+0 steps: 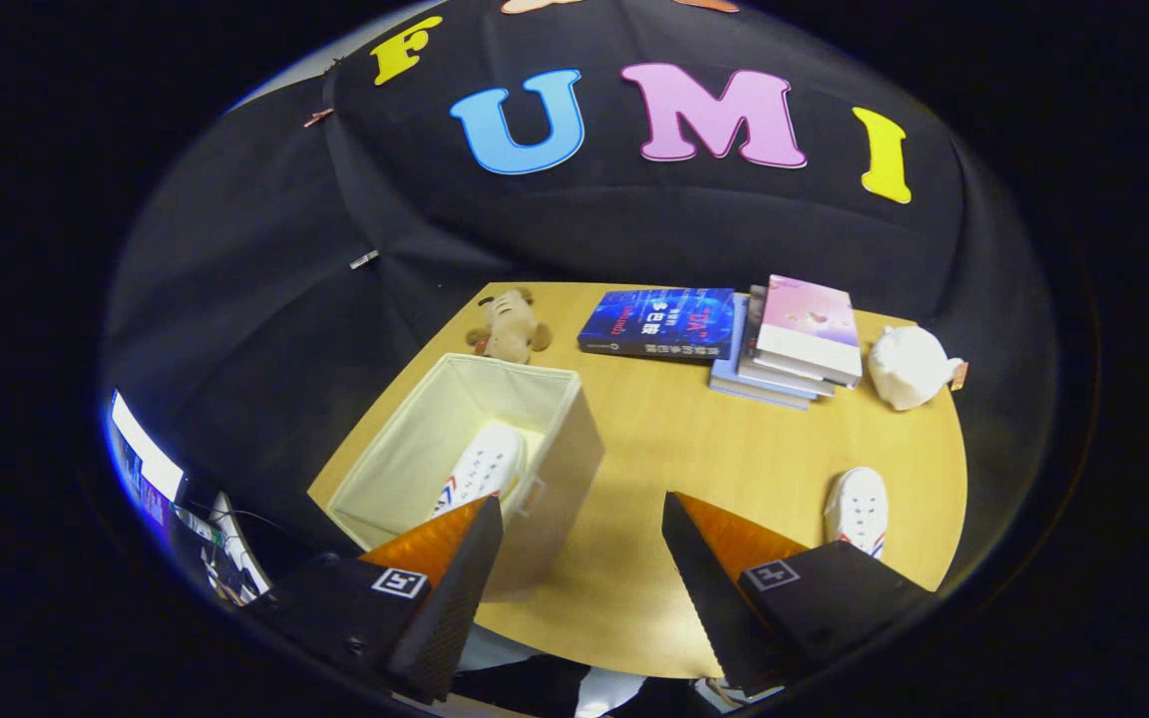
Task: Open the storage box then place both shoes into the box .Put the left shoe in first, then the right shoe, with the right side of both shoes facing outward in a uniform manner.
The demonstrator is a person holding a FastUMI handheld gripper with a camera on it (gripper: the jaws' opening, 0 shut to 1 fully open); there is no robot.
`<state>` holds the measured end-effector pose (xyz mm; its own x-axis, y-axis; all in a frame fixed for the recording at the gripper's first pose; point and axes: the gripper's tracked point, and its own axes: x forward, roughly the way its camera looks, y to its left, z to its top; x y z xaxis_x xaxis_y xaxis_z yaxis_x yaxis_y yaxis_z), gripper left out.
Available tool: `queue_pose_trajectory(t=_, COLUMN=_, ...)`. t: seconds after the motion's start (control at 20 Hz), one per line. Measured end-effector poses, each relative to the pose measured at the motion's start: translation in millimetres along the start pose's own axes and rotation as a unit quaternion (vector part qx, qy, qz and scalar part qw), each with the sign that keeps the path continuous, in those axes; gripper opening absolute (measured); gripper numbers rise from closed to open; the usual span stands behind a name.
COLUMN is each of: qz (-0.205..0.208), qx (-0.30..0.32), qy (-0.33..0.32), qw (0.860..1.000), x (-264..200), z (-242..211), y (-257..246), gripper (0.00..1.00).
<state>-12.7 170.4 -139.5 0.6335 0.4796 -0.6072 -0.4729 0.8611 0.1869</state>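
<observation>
Claw: my claw (582, 558) is spread wide, holding nothing, above the round wooden counter (654, 449).
Shoes: one white canvas shoe (483, 469) lies in the open cream fabric storage box (545, 439); the other white shoe (858, 509) waits on the counter beside my right finger.
Risk: I could grab it crooked and set it facing the wrong way.
Room: books (734, 339) and soft toys at the far edge.

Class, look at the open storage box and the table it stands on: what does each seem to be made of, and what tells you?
Storage box: probably fabric over stiff panels, matte cream; its walls show soft creases. Table: seems wood or wood-look laminate, smooth with light grain. The tool is open, holding nothing.
</observation>
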Motion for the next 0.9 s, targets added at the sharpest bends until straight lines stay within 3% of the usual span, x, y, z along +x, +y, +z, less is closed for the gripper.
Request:
queue_pose_trajectory(t=0.4, qz=-0.049, qx=-0.005, qy=-0.008, qw=0.999, x=-32.8, z=-23.3, y=-124.5, gripper=0.99)
queue_pose_trajectory(t=0.9, qz=-0.124, qx=0.007, qy=0.027, qw=0.992, x=-23.8, z=-75.1, y=-275.2, gripper=0.99)
